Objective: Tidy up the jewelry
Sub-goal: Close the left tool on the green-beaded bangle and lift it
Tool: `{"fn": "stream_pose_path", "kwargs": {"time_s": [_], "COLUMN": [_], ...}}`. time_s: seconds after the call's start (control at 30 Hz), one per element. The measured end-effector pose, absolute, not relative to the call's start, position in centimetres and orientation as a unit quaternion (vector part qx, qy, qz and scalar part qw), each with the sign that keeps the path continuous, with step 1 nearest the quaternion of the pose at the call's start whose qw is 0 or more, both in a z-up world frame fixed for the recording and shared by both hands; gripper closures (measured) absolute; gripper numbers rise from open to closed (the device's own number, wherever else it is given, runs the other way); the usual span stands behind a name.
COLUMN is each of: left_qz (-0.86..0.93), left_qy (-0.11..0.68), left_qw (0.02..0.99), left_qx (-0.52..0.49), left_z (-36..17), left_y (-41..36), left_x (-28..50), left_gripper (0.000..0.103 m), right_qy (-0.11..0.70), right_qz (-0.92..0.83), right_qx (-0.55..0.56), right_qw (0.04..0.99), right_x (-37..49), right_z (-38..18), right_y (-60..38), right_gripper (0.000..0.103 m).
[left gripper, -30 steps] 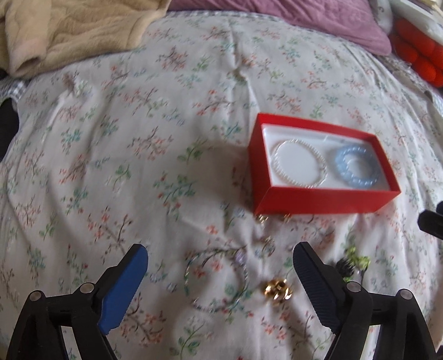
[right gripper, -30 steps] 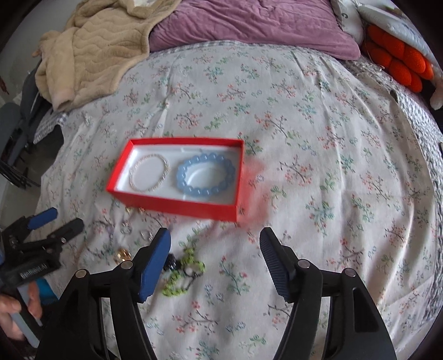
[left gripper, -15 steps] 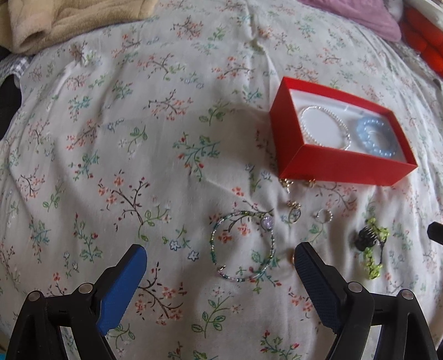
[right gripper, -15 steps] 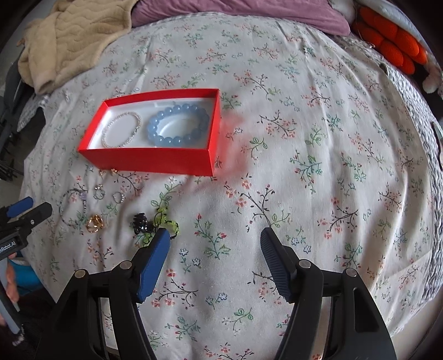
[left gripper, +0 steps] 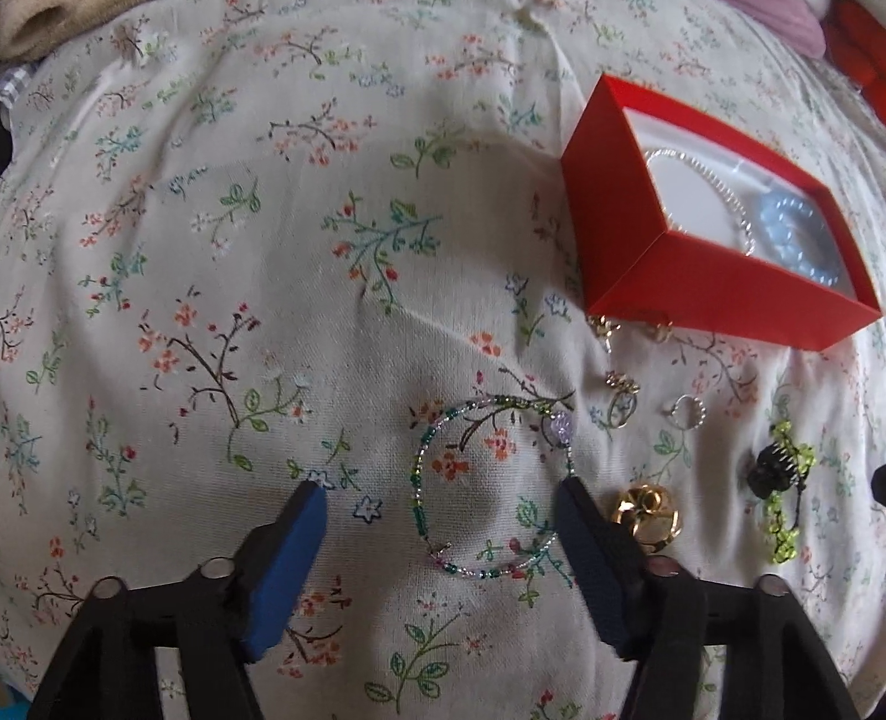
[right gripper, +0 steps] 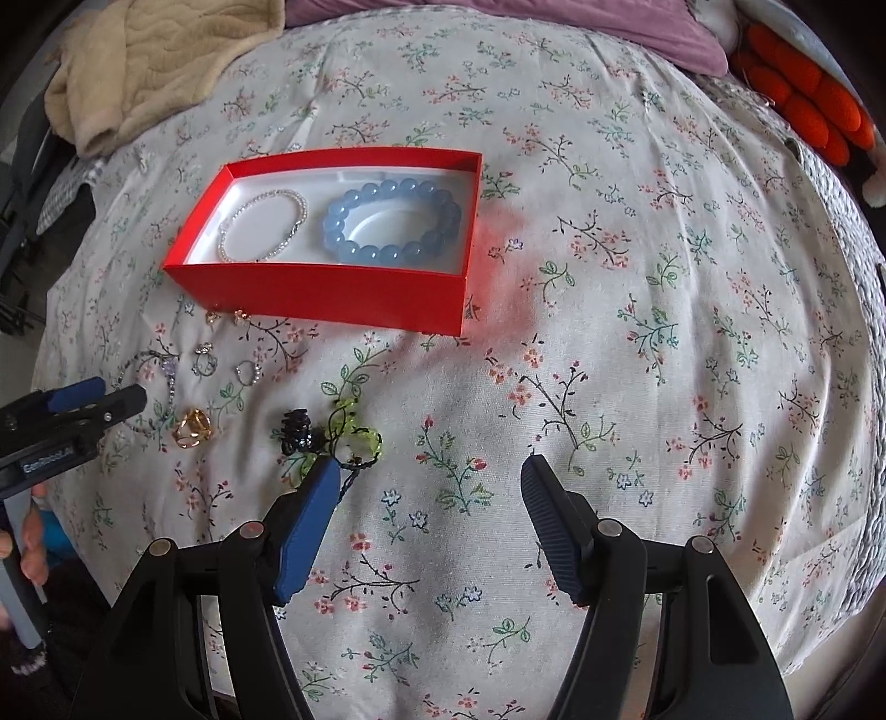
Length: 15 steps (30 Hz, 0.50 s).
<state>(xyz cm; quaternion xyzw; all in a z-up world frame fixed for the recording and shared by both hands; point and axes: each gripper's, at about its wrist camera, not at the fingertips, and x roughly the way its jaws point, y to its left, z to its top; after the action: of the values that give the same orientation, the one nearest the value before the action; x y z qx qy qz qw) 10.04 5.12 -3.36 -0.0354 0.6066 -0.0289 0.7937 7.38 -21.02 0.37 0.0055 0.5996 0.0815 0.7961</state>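
A thin beaded wire bracelet [left gripper: 416, 490] lies on the floral bedspread between the fingers of my left gripper [left gripper: 440, 493]. Its jaws are closing. The right finger [left gripper: 581, 531] covers the bracelet's right edge and the left finger stands apart from it. A red box [left gripper: 692, 277] at the upper right holds a pearl bracelet [left gripper: 731, 199] and a blue bead bracelet [left gripper: 797, 243]. My right gripper [right gripper: 431, 468] hangs open over bare bedspread, its left finger beside a black clip [right gripper: 296, 432] tangled with green beads [right gripper: 362, 435].
A gold ring [left gripper: 648, 515], two silver rings [left gripper: 620, 404] [left gripper: 689, 412] and small earrings [left gripper: 603, 327] lie loose below the box. A beige blanket [right gripper: 149, 61], purple pillow [right gripper: 498, 22] and orange plush [right gripper: 803, 94] lie at the far edge. A hand [right gripper: 27, 548] holds the left gripper.
Both grippers have sunk closer to the bedspread. The left jaws have narrowed around the beaded wire bracelet, which now sits between the fingers. The right jaws keep their width.
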Motion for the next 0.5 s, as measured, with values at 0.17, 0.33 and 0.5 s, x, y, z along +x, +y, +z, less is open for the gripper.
{"fn": "stream_pose_path", "kwargs": {"time_s": [0.17, 0.33, 0.5], "left_qz": [-0.024, -0.022, -0.029], "left_qy": [0.612, 0.608, 0.601], "left_qw": [0.790, 0.794, 0.799], "left_qx": [-0.019, 0.012, 0.011], "left_z": [-4.1, -4.3, -3.9], "left_y": [4.6, 3.5, 2.5], "left_x": [10.4, 10.6, 10.5], "left_gripper": [0.056, 0.078, 0.100], "right_qy": [0.604, 0.606, 0.613], "right_qz": [0.080, 0.080, 0.082], "right_qx": [0.007, 0.006, 0.013], "right_qw": [0.793, 0.791, 0.786], "right_x": [7.4, 7.5, 7.8], "right_z": [0.1, -0.2, -0.7], "right_y": [-21.0, -20.9, -20.8], "right_gripper": [0.032, 0.032, 0.032]}}
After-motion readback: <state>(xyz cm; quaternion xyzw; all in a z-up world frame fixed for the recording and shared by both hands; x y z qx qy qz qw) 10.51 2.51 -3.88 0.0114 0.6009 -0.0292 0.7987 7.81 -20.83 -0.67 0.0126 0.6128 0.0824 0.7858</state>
